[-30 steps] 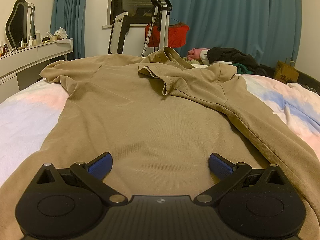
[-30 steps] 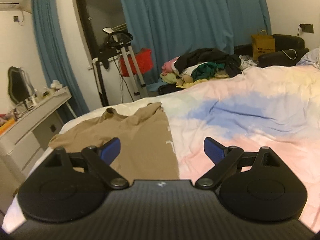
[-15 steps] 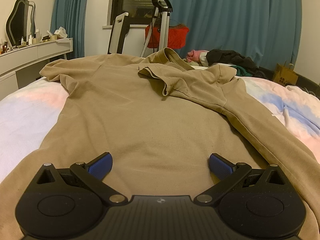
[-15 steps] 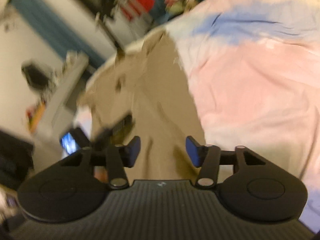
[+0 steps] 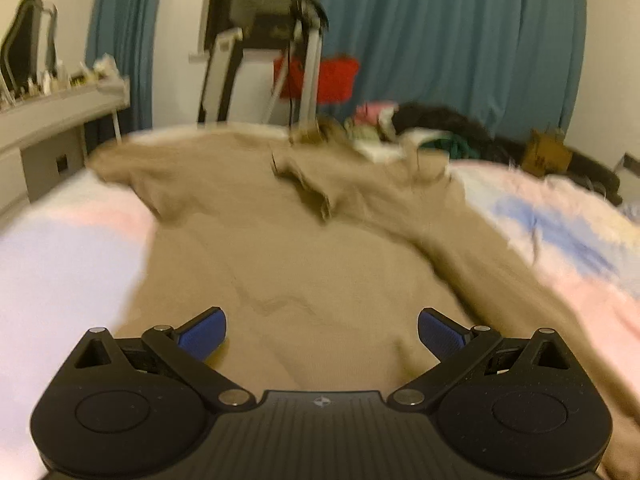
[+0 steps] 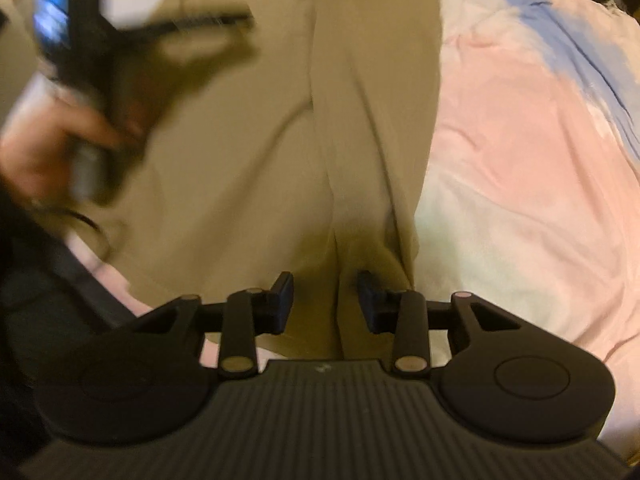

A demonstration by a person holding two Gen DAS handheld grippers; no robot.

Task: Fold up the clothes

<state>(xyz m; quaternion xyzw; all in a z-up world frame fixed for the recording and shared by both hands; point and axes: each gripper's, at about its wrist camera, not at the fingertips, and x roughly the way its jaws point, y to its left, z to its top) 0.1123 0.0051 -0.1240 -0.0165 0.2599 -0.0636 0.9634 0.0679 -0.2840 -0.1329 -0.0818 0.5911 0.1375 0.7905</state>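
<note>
The left tool (image 5: 322, 334) hovers low over the tan sweatshirt (image 5: 304, 264), its 2 blue fingers spread wide apart with nothing between them. The sweatshirt lies spread across the bed (image 5: 60, 264), a sleeve folded over the chest. It looks soft, light and limp, likely to sag and crease, so hems, cuffs and seams are the best holds. The right tool (image 6: 325, 300) has its fingers partly closed astride the sleeve's (image 6: 372, 152) lower end, not visibly pinching.

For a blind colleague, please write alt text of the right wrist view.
The right gripper, jaws partly closed, straddles a fold at the tan shirt's near edge on a pastel bedspread. The blurred left gripper hovers at upper left.
</note>
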